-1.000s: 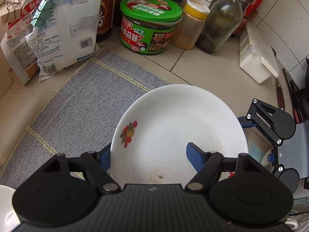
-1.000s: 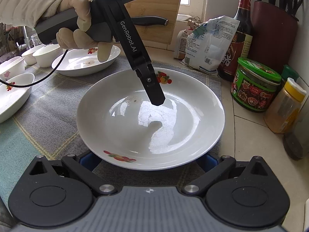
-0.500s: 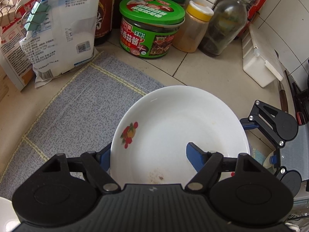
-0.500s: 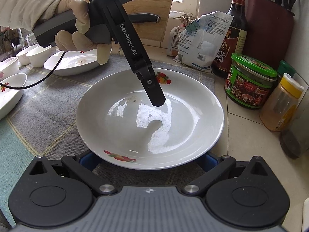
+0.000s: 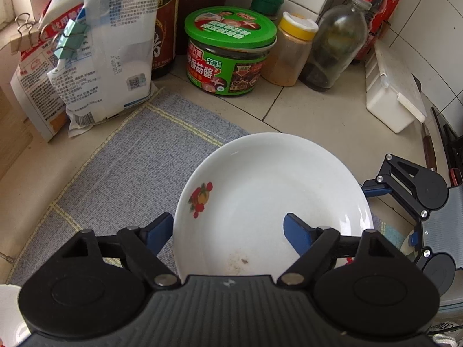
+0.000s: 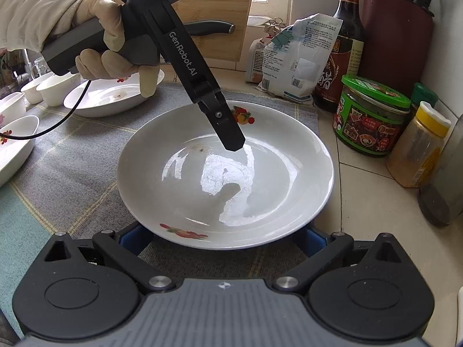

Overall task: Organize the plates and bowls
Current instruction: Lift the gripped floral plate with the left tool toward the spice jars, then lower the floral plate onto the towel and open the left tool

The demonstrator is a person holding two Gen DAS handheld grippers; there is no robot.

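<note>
**White plate astride loosened left jaws, right jaws spread at its near edge**

Left gripper (image 5: pixel 228 228), gripped by a gloved hand (image 6: pixel 107 43), just been opening: jaws now parted, straddling the far-left rim of the white plate (image 6: pixel 202 173), one blue finger (image 5: pixel 157 232) just outside the rim, the other over the bowl of the plate. No firm pinch visible.

Right gripper (image 6: pixel 221 237) wide open, blue fingers set either side of the plate's near edge, tips hidden beneath the rim.

Plate flat on a grey woven mat (image 5: pixel 121 173) with pale yellow stripes, laid over a beige tiled counter (image 5: pixel 318 115). Round, shallow, glossy ceramic, with fruit motifs on the rim and a few brown specks inside.

To the far right against the wall: a green-lidded jar (image 5: pixel 228 57), a yellow-capped spice jar (image 5: pixel 289 55), a clear glass bottle (image 5: pixel 332 49), a dark sauce bottle (image 6: pixel 344 43) and clipped white bags (image 5: pixel 110 57). Far left on the mat: a second matching plate (image 6: pixel 110 98) and small white bowls (image 6: pixel 55 86). Behind, a wooden cutting board (image 6: pixel 231 14).
</note>
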